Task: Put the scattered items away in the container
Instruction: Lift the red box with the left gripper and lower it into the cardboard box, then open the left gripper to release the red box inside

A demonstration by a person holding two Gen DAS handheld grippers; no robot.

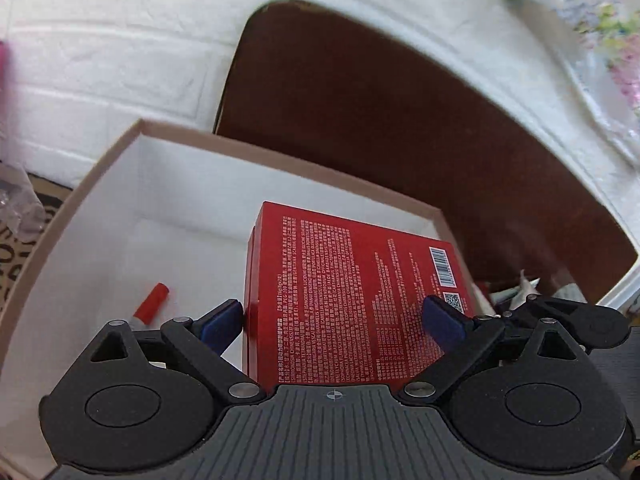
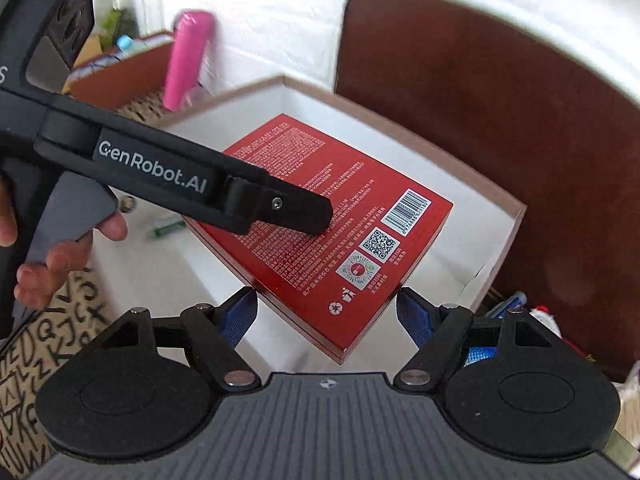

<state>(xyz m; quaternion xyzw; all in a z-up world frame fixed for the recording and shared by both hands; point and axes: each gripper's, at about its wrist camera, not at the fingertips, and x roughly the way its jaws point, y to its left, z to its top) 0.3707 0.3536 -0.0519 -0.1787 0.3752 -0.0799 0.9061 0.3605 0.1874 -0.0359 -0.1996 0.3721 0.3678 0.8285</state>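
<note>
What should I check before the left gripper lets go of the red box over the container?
1. Red box held by the left gripper: ok, a blue pad on each side of it.
2. Box over the container opening: ok, white walls show around it.
3. Box level: not ok, it hangs tilted in the right wrist view.
4. Landing spot: cannot tell, the box hides the floor below; a red marker lies to its left.
5. Right gripper out of the way: not ok, its open fingers sit close around the box's near corner.
</note>
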